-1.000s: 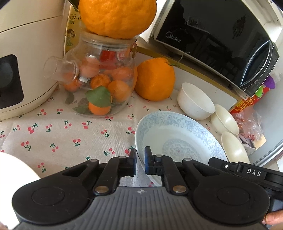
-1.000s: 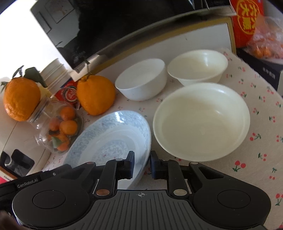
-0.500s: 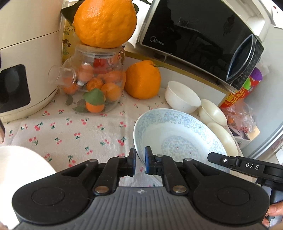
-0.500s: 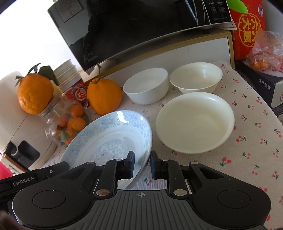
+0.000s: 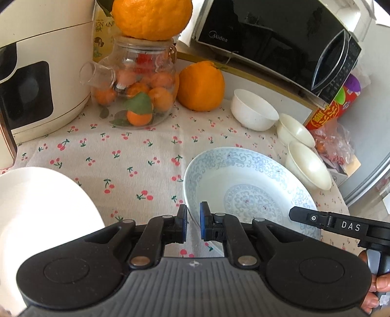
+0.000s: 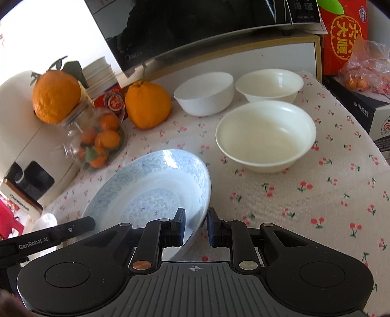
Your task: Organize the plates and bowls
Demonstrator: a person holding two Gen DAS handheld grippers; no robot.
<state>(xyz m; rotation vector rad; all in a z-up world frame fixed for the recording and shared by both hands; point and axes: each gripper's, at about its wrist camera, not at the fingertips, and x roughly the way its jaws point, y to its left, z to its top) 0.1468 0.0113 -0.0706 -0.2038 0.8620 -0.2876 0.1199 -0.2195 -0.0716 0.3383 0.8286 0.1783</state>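
Left tongs (image 5: 193,220): clamped on the near left rim of the plate (image 5: 243,185), pads either side of its edge.
Right tongs (image 6: 195,226): pinched the plate's near right rim, one pad inside, one outside.
Plate: pale blue scroll pattern, held by both tongs and tilted over the surface (image 6: 304,200), in front of the bowls.
Bowls: big cream bowl (image 6: 265,136) nearest; smaller cream bowl (image 6: 269,85) and white bowl (image 6: 203,94) side by side behind it, all upright on the cherry-print cloth.
White dish (image 5: 36,219): at the left edge, partly out of frame.
Microwave (image 5: 275,36): black, marked "Midea".
Red box (image 6: 345,36): yellow Chinese characters, not fully legible.
Tong arms: "DAS" on the arm (image 5: 341,225) seen from the left, "GenRobot.AI" on the arm (image 6: 46,240) seen from the right.
Jar (image 5: 139,85): glass, held small oranges; a large orange (image 5: 151,17) sat on top, another orange (image 5: 201,86) beside it.
Tin (image 5: 101,26): partial print ending "EA".
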